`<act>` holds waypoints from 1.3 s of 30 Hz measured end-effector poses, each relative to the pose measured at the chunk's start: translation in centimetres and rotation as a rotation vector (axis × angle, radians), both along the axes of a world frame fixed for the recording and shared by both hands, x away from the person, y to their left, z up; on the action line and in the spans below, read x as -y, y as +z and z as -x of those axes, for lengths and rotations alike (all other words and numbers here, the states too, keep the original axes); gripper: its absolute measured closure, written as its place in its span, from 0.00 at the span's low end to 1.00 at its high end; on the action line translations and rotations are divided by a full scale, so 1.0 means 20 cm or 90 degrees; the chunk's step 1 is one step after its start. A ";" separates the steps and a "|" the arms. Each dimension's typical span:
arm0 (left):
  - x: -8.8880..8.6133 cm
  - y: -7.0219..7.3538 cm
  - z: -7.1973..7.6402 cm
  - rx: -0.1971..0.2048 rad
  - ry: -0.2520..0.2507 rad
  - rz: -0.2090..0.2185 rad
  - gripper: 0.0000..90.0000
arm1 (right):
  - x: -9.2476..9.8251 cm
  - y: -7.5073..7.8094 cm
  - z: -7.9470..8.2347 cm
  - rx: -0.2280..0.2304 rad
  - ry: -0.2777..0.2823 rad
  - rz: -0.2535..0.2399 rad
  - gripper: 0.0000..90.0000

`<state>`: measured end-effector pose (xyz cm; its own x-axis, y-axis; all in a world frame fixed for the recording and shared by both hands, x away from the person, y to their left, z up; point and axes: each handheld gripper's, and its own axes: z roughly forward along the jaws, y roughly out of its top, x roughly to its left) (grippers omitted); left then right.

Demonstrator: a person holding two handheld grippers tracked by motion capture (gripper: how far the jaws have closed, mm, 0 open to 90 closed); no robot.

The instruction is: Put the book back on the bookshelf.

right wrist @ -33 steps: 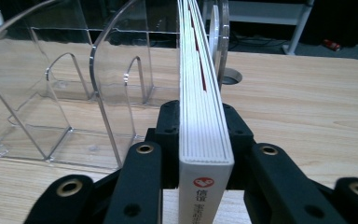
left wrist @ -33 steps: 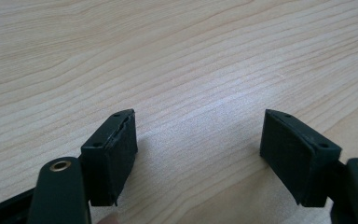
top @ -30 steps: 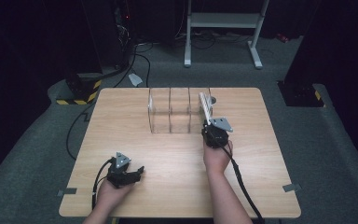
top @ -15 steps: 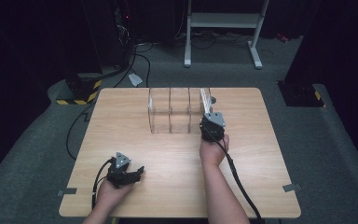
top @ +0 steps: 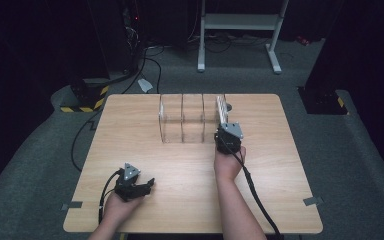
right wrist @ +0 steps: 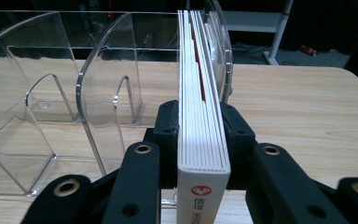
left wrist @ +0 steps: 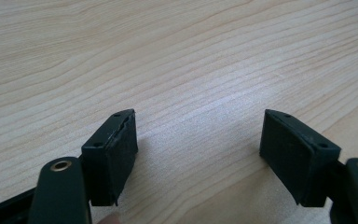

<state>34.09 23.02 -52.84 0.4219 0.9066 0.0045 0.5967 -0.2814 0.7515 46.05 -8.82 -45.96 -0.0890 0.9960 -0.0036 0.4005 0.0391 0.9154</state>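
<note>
Book (right wrist: 201, 140) stands upright in the rightmost slot of the clear rack (right wrist: 98, 93) on the worktop (top: 280, 165), pinched by the right claw (right wrist: 200, 135). Left claw (left wrist: 198, 149) rests spread, well apart.

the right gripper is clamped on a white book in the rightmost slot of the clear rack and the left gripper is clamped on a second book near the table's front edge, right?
Not quite. The left gripper holds nothing: the left gripper view shows its jaws wide apart over the bare table. The rest is right: the right gripper is clamped on the white book in the rightmost slot of the clear rack.
</note>
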 end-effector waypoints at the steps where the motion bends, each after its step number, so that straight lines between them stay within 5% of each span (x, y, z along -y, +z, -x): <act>1: 0.00 0.00 0.00 0.000 0.000 0.000 0.31 | 0.00 0.00 0.00 -0.001 0.003 -0.001 0.77; 7: 0.00 0.00 0.00 0.000 0.000 0.000 0.31 | 0.02 0.03 0.01 -0.006 0.024 -0.018 0.68; 19: 0.00 0.00 0.00 0.001 0.000 -0.001 0.31 | 0.12 0.04 0.16 -0.011 0.098 -0.049 0.52; 24: 0.00 0.00 0.00 0.001 0.000 -0.001 0.31 | 0.14 0.00 0.22 -0.032 0.140 -0.043 0.60; 32: 0.00 0.00 0.00 0.001 0.000 -0.001 0.31 | 0.16 -0.08 0.24 -0.044 0.123 -0.026 0.78; 39: 0.00 0.00 0.00 0.000 -0.001 -0.001 0.31 | 0.17 -0.10 0.20 -0.057 0.124 -0.035 0.79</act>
<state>34.00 22.99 -52.83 0.4229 0.9061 0.0060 0.5959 -0.2831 0.7515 42.02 -12.18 -47.99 -0.2779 0.9583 0.0666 0.4706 0.0754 0.8791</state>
